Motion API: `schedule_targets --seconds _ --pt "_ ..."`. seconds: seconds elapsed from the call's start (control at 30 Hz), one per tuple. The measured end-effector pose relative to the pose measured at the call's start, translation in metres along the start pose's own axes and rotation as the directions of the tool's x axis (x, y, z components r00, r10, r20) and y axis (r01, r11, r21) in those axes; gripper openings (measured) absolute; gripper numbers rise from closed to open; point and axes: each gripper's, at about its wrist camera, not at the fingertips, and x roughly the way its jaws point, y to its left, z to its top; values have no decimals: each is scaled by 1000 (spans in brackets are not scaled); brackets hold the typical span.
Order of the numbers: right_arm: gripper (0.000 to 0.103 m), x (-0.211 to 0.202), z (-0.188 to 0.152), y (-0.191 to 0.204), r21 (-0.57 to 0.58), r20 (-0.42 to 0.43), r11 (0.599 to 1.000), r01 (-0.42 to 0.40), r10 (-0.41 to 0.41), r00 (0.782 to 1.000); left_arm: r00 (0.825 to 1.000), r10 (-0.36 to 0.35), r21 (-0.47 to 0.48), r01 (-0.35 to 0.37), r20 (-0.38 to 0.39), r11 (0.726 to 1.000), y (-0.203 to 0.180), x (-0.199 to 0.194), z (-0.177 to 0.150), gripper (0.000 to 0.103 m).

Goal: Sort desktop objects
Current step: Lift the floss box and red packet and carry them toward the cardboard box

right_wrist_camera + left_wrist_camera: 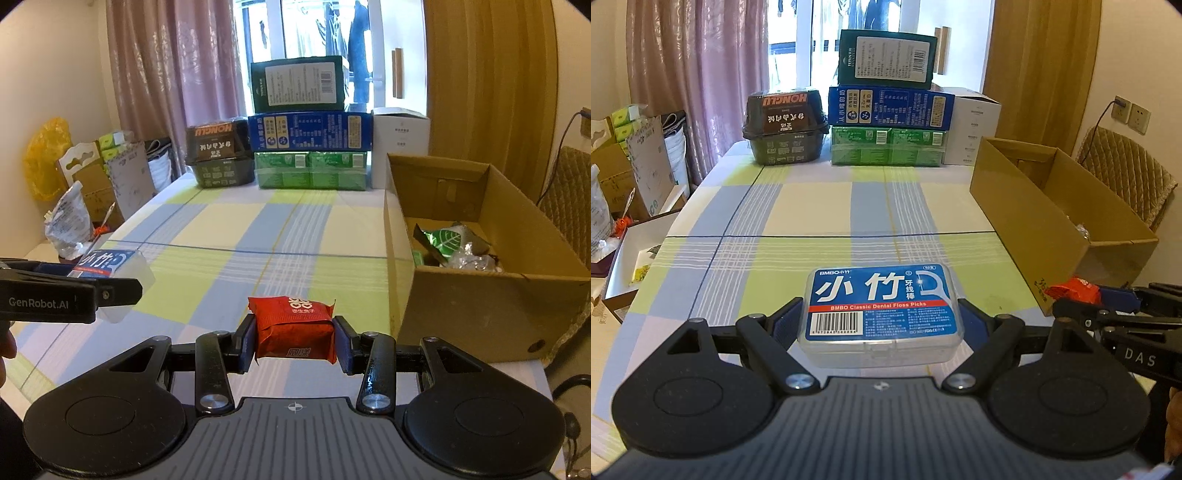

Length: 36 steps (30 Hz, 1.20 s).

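The left tool [881,321] holds a clear plastic floss box [881,314] with a blue label. Its two pads press on the short ends of the box. The box is hard and smooth, so it could slip if the squeeze is weak. It looks light. Holding it by the flat ends, low on the box, seems a good way to carry it.

The right tool [294,341] is closed on a small red packet [293,325]. The pads pinch its two sides. The packet is soft and crinkly, and it is probably very light. Its wrapper can bend, so a gentle squeeze across the fat middle is best. Whether either thing is lifted clear of the table [229,236] is hard to tell.

The table has a checked cloth in green, blue and cream. To the right stands an open cardboard box [458,306]. Inside it lie a green leaf wrapper [448,236] and some shiny foil [474,258]. It looks like the place where sorted things go, so the red packet likely goes there next.

At the far edge of the table sits a dark bowl pack [786,127]. Beside it is a stack of boxes [888,99], green at the bottom, blue in the middle and dark green on top. A white box [975,127] stands just right of the stack.
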Motion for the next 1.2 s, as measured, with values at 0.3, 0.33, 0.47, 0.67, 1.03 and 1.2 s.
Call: schedule_targets --seconds 0.3,0.33,0.47,0.67,1.03,1.2 --pt "40 -22 6 3 1 24 1000 7 -7 1000 1000 -3 13 3 -6 1000 -7 -19 -1 83" --pt "40 -24 6 3 1 26 1000 8 -8 1000 1000 -5 15 5 -5 1000 -9 -21 -2 83" --pt "40 -30 7 -1 7 27 1000 16 -16 1000 1000 -9 23 9 -11 1000 -14 -25 -2 83" --pt "40 -40 5 -7 13 34 999 29 -29 999 1000 -23 32 23 -13 999 -23 -28 -3 83" --pt "40 -55 3 -24 37 34 997 64 -66 997 997 -69 58 71 -25 996 -47 -31 -4 83" --pt "40 -61 1 -33 55 28 995 84 -85 996 995 -94 69 96 -31 993 -60 -30 -4 83"
